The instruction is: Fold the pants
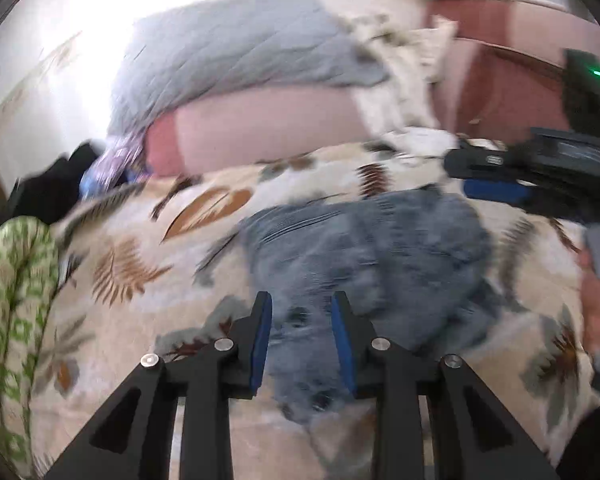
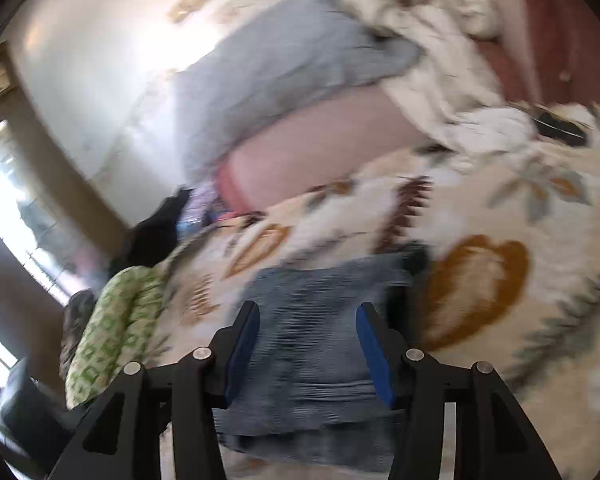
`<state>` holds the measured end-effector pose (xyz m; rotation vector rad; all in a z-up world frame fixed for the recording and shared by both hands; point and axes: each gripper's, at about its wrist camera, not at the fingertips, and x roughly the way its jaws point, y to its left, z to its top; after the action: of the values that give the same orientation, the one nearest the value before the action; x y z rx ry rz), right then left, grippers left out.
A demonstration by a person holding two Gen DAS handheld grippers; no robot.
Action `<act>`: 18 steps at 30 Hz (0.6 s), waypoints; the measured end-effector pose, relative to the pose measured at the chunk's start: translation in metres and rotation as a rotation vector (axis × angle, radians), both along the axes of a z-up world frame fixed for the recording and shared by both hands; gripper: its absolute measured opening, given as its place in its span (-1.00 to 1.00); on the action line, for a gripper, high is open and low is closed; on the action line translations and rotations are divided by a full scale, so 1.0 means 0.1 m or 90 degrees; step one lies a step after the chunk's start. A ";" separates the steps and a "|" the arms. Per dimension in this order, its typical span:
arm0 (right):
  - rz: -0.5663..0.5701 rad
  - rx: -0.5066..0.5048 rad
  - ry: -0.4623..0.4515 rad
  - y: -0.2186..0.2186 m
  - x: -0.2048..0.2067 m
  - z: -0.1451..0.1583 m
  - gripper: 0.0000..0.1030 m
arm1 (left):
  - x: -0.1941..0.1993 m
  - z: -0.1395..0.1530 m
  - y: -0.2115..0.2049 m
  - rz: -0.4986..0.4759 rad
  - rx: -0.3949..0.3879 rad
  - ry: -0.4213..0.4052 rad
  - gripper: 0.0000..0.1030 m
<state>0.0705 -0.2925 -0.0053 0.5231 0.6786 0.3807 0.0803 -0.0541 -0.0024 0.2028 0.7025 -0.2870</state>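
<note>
The blue jeans (image 1: 380, 248) lie in a folded, bunched heap on the leaf-print bed cover (image 1: 140, 260). My left gripper (image 1: 301, 300) hangs over their near edge; it is open, and denim shows through the gap between its blue pads. In the right wrist view the jeans (image 2: 320, 300) appear as a flat blue block. My right gripper (image 2: 308, 312) is open above them with its pads wide apart. The right gripper (image 1: 466, 178) also shows in the left wrist view, reaching in from the right past the far edge of the jeans, with a hand (image 1: 596, 300) below it. Both views are blurred.
A green-patterned cushion (image 1: 16, 280) lies at the left edge of the bed. Behind the jeans lie a pink pillow (image 1: 260, 128) and a grey quilt (image 1: 240, 48). Dark clothes (image 1: 52, 188) sit at the far left. A red-brown headboard (image 1: 500, 60) stands at the back right.
</note>
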 end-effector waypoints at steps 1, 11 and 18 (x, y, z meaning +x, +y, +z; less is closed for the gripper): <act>0.013 0.001 0.001 0.07 0.05 -0.02 0.05 | 0.08 -0.06 0.02 0.008 -0.002 0.009 -0.40; 0.015 -0.068 0.163 0.11 0.22 -0.63 0.03 | 0.06 -0.36 -0.06 0.006 -0.001 0.032 -0.39; 0.014 -0.119 0.233 0.19 0.04 -0.92 0.04 | -0.10 -0.62 -0.05 0.011 0.014 0.044 -0.39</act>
<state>0.0748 -0.2731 -0.0978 0.4110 1.0634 0.2390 0.0700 -0.0594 -0.0639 0.2087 0.7756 -0.2710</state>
